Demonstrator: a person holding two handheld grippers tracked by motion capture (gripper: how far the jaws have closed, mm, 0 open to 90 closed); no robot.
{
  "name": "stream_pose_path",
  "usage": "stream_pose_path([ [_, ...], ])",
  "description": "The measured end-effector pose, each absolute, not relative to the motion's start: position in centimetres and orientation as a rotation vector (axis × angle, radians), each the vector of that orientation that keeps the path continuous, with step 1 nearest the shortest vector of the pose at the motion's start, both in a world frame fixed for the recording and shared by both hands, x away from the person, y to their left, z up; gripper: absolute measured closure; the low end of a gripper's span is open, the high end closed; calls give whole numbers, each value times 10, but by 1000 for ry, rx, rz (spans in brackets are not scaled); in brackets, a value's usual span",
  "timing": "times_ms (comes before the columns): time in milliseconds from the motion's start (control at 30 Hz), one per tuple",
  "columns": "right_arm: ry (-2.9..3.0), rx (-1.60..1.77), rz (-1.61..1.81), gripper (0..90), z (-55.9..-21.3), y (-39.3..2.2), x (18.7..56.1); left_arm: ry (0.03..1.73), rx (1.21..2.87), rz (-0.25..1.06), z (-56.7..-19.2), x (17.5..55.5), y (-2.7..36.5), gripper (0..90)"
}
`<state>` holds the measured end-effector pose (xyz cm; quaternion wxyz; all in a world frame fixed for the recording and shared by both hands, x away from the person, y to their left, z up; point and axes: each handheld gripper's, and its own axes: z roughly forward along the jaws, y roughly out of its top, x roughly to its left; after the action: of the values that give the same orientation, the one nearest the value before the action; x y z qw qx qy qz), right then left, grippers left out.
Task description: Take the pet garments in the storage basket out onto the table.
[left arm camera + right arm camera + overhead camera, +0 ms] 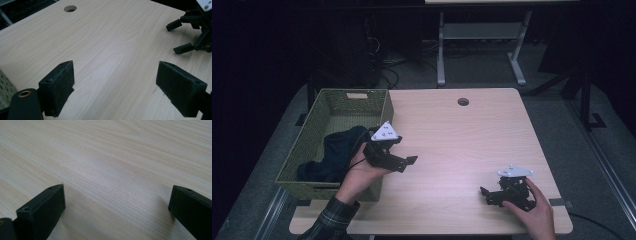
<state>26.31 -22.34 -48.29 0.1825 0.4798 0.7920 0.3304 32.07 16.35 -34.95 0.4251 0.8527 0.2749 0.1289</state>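
Dark cloth (334, 150) lies crumpled in green basket (332, 107); both grippers gape, released.

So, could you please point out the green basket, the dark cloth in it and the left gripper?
green basket (362, 94): high view, on its far rim.
dark cloth (337, 147): high view, on the middle of the heap.
left gripper (406, 150): high view, midway between its open fingertips.

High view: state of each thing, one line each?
Left gripper: open, empty, beside the basket.
Right gripper: open, empty, low over the table.
Basket: upright at the table's left edge.
Dark cloth: crumpled inside the basket.
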Motion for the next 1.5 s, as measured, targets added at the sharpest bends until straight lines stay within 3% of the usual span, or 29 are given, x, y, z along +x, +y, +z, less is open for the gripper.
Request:
stream_pose_path([
  [1500,2238,1349,932,4,-483,-224,262,866,2075,418,-343,328,241,170],
])
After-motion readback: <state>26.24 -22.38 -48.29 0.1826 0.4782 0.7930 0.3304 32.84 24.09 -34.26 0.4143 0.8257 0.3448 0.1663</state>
